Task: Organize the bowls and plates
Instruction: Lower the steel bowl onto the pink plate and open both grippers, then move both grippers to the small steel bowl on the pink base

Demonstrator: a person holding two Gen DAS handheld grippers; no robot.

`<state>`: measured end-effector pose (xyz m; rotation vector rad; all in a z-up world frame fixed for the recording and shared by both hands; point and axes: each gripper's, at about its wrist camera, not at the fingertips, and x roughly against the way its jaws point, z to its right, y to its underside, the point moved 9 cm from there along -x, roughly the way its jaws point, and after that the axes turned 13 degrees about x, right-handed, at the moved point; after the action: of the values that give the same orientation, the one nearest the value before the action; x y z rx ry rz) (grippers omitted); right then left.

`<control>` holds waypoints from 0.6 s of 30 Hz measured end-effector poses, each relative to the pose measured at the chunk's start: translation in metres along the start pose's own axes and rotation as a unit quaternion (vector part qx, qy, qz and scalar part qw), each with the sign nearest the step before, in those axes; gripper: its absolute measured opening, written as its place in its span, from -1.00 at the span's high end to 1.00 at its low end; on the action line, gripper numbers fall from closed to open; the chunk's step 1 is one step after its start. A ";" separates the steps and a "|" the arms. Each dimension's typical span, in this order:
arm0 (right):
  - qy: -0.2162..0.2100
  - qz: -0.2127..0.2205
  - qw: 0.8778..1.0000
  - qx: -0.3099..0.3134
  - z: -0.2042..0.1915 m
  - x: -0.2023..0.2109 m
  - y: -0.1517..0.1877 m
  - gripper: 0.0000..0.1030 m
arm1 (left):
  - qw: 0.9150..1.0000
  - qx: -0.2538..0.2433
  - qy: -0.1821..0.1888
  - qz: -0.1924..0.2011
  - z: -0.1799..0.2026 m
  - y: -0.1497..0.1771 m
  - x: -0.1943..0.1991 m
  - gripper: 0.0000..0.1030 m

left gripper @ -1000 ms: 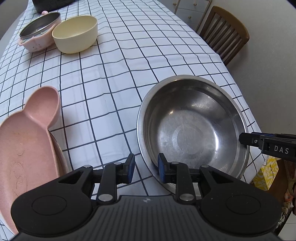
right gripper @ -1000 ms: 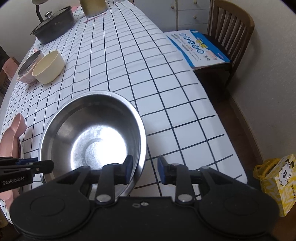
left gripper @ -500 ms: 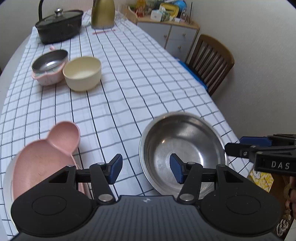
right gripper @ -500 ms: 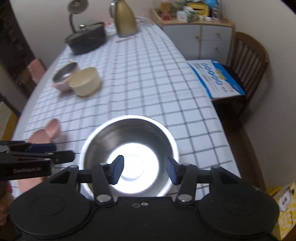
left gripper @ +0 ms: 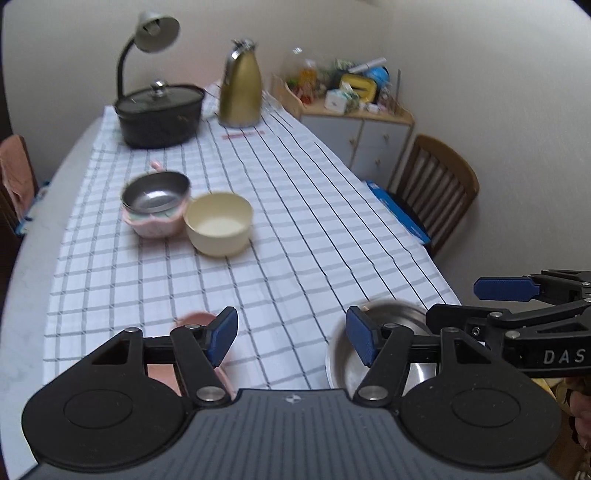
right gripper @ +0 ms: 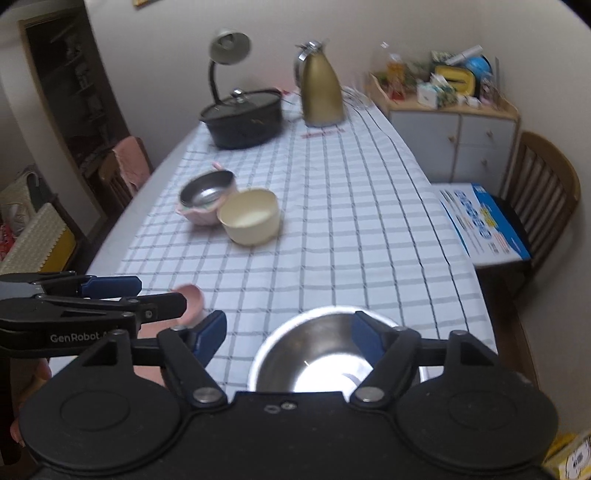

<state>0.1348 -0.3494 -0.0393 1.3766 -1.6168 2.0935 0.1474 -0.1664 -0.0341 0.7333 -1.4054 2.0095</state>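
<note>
Left gripper: the left gripper [left gripper: 291,338] hangs above the near end of the table, blue-padded fingers spread wide, nothing between them.
Right gripper: the right gripper [right gripper: 288,336] is likewise spread wide and empty, above the large bowl.
Large bowl: the wide stainless-steel bowl [right gripper: 314,354] sits on the cloth at the near table edge, untouched by either gripper.
Pink plate: the pink gourd-shaped plate [left gripper: 194,321] lies at the near left, mostly hidden behind the left gripper's body.
Far bowls: a round cream bowl [left gripper: 218,229] stands mid-table, touching a pink bowl with a small steel bowl nested in it [left gripper: 155,206].
Only the right view: the blue printed sheet [right gripper: 484,225] on the chair seat in full, a dark doorway and a pink cloth over a chair on the left.
Only the left view: little of the steel bowl, just its rim past the right finger.
Since earlier: a second ago both grippers were nearly closed at the steel bowl's rim; both have opened and pulled up and back, and the bowl rests free.
Surface: a white tablecloth with a dark grid [left gripper: 295,221].
Room: a black lidded oval pot [left gripper: 159,114], a gold jug [left gripper: 240,92], a desk lamp [left gripper: 151,33], a cluttered grey cabinet [right gripper: 450,125] and a wooden chair [left gripper: 436,184].
</note>
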 end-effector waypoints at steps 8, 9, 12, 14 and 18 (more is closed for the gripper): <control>-0.006 0.048 0.998 0.035 -0.024 -0.006 -0.042 -0.96 | 0.999 0.026 -0.029 0.037 -0.030 -0.035 0.007 -0.43; -0.006 0.052 0.998 0.036 -0.025 -0.009 -0.047 -0.98 | 0.998 0.029 -0.032 0.039 -0.034 -0.039 0.006 -0.43; -0.016 0.058 0.998 0.035 -0.026 -0.021 -0.062 -0.99 | 0.997 0.038 -0.045 0.045 -0.044 -0.050 -0.001 -0.43; -0.019 0.056 0.998 0.036 -0.024 -0.033 -0.072 -0.99 | 0.996 0.042 -0.057 0.048 -0.050 -0.058 -0.007 -0.43; -0.027 0.049 0.998 0.039 -0.019 -0.059 -0.094 -0.99 | 0.994 0.055 -0.077 0.047 -0.064 -0.076 -0.023 -0.44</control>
<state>0.2148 -0.2727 -0.0183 1.4178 -1.6726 2.2138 0.2109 -0.0872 -0.0216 0.9033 -1.4495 2.1551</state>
